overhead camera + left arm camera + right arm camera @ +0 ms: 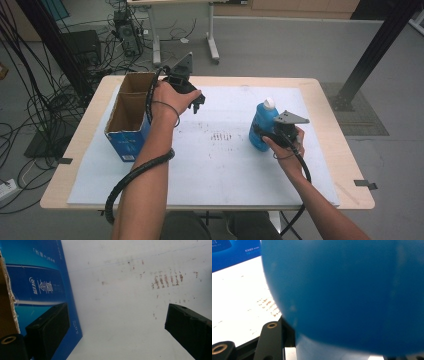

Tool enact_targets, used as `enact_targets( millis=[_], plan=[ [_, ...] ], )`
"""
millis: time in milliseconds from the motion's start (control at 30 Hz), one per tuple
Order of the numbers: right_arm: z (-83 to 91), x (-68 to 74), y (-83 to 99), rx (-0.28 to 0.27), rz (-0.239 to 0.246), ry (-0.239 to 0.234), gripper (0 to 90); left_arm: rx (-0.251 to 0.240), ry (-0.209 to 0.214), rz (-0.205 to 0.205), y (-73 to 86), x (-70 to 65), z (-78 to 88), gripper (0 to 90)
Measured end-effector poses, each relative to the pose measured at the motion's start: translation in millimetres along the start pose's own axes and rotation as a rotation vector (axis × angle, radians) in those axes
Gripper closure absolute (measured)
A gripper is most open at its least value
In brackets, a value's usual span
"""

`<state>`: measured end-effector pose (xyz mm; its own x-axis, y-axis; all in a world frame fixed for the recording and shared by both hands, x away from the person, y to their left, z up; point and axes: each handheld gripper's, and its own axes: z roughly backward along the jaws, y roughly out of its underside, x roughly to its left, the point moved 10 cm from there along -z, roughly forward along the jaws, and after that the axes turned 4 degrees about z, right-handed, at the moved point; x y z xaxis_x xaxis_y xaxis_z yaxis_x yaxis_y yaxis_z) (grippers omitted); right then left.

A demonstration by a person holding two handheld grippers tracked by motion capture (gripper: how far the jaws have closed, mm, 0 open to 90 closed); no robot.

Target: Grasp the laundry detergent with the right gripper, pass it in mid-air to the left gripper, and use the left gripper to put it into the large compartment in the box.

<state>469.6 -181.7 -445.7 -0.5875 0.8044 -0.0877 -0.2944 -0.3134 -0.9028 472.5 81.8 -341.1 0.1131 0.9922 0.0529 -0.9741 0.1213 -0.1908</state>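
At right of the white sheet (220, 170) on the table (80, 145): blue bottle (261, 126), upright, white cap (269, 103) on top. Right gripper (270, 134) clamped on the bottle's body from the near right side, jaws drawn in tight against it, grey three-cornered plate (290, 118) above the hand. In the right gripper view, blue bottle wall (347, 295) pressed close up to the camera, one black jaw rising at lower left beside it; other jaw hidden behind the bottle. No gap seen between jaw and bottle.

At left of the sheet: open cardboard box (129, 116), blue outside, brown inside, standing upright with flaps up, two compartments seen from above. Left gripper (196, 104) held just right of the box's far end, above the sheet, touching nothing. In the left gripper view, jaws wide apart, bare white sheet (120, 315) between them, nothing gripped; left jaw against the backdrop of the box's blue printed side (40, 285), contact not clear from this angle. Torn brown cardboard edge at the far left of that view.

Between box and bottle: patch of small reddish-brown marks (221, 136) on the sheet. Box and bottle well apart. Black cables trailing from both grippers along the forearms.
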Motion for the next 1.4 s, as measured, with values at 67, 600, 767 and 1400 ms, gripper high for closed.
enact_targets(
  millis=[67, 600, 767, 1400],
  plan=[
    [0.0, 0.0, -0.1, 0.000, 0.002, 0.000, 43.2, -0.002, -0.002, 0.002, 0.1, 0.6, 0.6, 6.2],
    [0.1, 0.2, -0.1, 0.002, 0.011, -0.001, 43.3, -0.004, -0.005, -0.003, 1.5, 0.2, 5.4, 6.6],
    [0.1, 0.2, 0.0, 0.003, 0.011, 0.002, 43.3, -0.006, -0.009, -0.005, 1.5, 0.8, 6.3, 6.5],
    [0.3, 0.1, 0.2, -0.011, 0.004, 0.004, 44.3, -0.006, -0.010, -0.011, 3.1, -0.8, 8.0, 6.8]
  ],
)
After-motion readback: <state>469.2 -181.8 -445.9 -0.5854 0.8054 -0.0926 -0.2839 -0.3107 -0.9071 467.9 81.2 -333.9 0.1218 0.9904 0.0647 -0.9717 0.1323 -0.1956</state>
